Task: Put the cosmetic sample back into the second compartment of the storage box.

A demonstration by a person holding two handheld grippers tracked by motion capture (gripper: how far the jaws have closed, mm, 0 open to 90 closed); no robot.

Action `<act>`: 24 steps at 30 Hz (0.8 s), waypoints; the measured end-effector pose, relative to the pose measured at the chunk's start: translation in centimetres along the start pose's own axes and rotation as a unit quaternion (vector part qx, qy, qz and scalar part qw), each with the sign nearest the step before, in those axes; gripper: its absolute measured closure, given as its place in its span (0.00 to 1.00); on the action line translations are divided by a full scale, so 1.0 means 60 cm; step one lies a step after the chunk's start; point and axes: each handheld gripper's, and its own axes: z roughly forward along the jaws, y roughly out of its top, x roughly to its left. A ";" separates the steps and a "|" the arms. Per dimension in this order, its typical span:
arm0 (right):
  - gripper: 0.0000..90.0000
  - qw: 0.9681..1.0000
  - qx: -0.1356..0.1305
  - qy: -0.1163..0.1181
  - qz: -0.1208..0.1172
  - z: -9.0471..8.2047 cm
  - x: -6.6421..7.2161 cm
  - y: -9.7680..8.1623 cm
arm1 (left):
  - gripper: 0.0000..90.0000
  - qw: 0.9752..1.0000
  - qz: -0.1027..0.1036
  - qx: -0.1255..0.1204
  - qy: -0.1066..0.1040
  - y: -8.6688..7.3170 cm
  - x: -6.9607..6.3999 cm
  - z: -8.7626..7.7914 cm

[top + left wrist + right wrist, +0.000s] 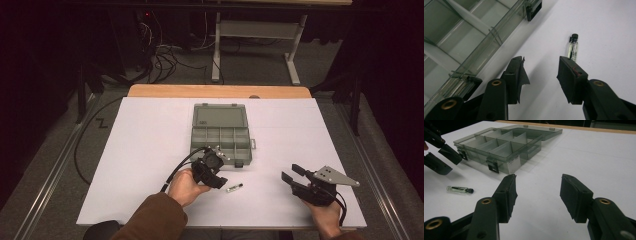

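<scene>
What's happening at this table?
A person holds a two-jaw gripper in each hand. The left gripper hovers open close to a small glass vial lying on the white table, beside an open compartment box. The right gripper waits open off to the side, holding nothing.

You've got a white table sheet [150,150] over a light wood tabletop edge [220,91]. Your compartment box [220,134] is smoky grey-green, see-through, with black latches [493,166] and a white label [514,163]. The vial [573,47] is clear glass, pale yellowish inside, black cap. Both grippers, left gripper [214,172] and right gripper [293,173], are black; brass-coloured rivets [485,201] on them. Your sleeve [155,217] is brown.
</scene>
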 end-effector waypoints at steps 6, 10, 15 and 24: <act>0.53 1.000 -0.001 0.000 0.000 0.000 -0.001 0.000 | 0.61 1.000 0.008 0.004 -0.008 0.008 -0.008 0.004; 0.53 1.000 -0.002 0.000 0.000 0.000 -0.001 0.000 | 0.62 1.000 0.016 0.010 -0.012 0.014 -0.016 0.009; 0.53 1.000 -0.001 0.001 0.000 0.000 -0.001 0.000 | 0.63 0.999 0.025 0.019 -0.018 0.019 -0.025 0.016; 0.53 1.000 0.000 0.003 0.002 0.001 -0.001 0.000 | 0.64 0.998 0.032 0.032 -0.032 0.029 -0.038 0.029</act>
